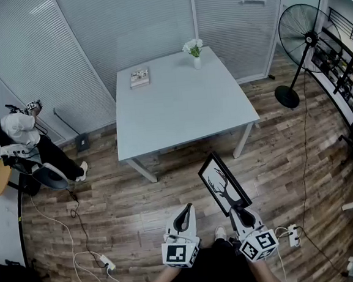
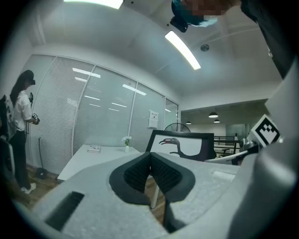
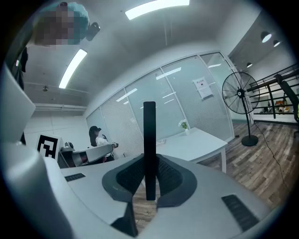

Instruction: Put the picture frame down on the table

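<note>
Your right gripper (image 1: 238, 214) clamps the frame (image 1: 223, 184) by its bottom edge, upright, so it carries cleanly to the table (image 1: 180, 112), well apart at 12 o'clock. Your left gripper (image 1: 184, 216), at the right one's 9 o'clock, is closed and empty.

Head view: high overhead, tilted steeply down and forward, well back from the white tabletop (image 1: 179, 106). Left gripper view: low, close behind its own jaws, facing level toward the tabletop's near corner. Right gripper view: equally close behind its own jaws, facing the same way. Common to all three: tabletop, flower vase (image 1: 196, 60), standing fan (image 1: 305, 37), picture frame (image 1: 224, 183).
</note>
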